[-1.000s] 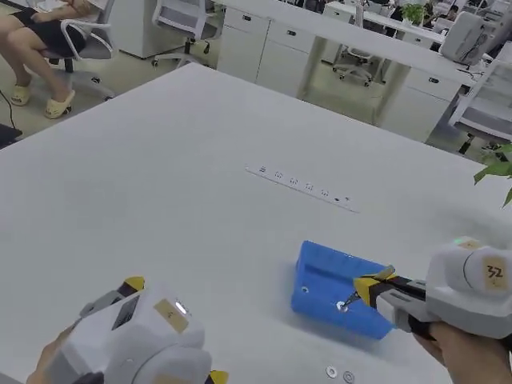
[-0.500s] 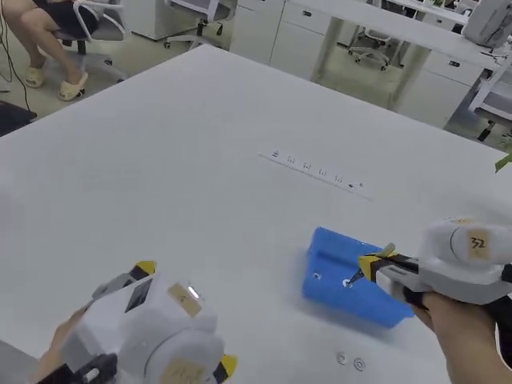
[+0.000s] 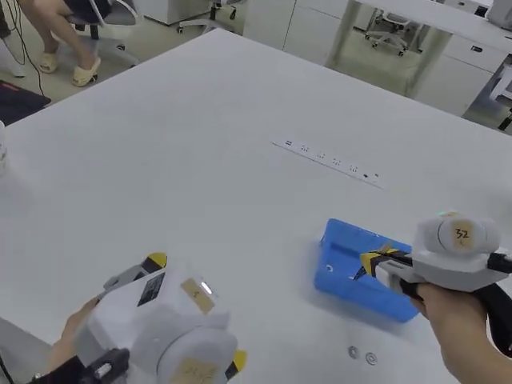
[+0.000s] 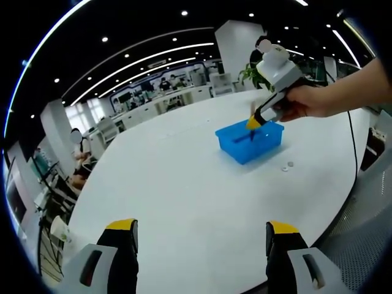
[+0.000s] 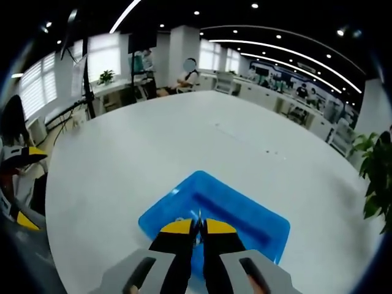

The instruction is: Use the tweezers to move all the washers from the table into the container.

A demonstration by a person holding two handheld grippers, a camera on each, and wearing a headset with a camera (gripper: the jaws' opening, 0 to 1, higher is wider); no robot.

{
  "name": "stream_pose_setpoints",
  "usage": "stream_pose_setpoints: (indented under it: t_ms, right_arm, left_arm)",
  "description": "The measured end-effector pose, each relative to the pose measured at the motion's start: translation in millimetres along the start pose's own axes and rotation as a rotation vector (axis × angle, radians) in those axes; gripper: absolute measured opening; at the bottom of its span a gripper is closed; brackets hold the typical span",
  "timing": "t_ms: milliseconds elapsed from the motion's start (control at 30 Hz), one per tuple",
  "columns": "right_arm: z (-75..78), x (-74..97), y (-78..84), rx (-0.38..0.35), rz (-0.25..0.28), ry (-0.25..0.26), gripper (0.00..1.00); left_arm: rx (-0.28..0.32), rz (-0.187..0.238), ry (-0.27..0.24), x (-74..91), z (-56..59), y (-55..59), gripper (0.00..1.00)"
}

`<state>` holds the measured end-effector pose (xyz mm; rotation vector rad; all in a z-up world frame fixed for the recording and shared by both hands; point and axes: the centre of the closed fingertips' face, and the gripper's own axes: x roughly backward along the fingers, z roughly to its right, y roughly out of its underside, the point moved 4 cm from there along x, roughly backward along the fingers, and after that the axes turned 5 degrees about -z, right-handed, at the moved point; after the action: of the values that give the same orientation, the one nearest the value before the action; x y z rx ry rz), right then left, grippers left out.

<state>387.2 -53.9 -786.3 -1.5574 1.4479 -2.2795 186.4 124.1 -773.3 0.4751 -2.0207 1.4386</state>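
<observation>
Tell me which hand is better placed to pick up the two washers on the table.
Right. The right tool is shut on the tweezers over the blue container, and the washers lie near it. The left tool is open, empty and farther off.

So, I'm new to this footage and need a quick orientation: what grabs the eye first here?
The bright blue plastic container on the white table, with the right gripper poised over it, jaws shut on thin metal tweezers. Two small metal washers lie on the table just beside the container, and the left gripper hangs open off to the side.
</observation>
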Motion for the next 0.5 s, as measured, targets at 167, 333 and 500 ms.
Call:
stream_pose_setpoints:
  t_ms: [167, 333, 500]
  right_arm:
    - [-1.2, -7.4, 3.9, 0.005, -0.011, -0.001, 0.01]
    - [-1.6, -7.5, 3.3, 0.0, -0.002, -0.002, 0.02]
    - [0.9, -6.9, 4.5, -0.015, -0.007, -0.005, 0.02]
  left_arm:
    - [-0.002, -0.004, 0.0, -0.2, 0.1, 0.4, 0.88]
    - [-0.004, -0.008, 0.002, -0.5, 0.7, 0.8, 0.88]
    - [-0.008, -0.009, 0.005, -0.4, 1.5, 0.7, 0.88]
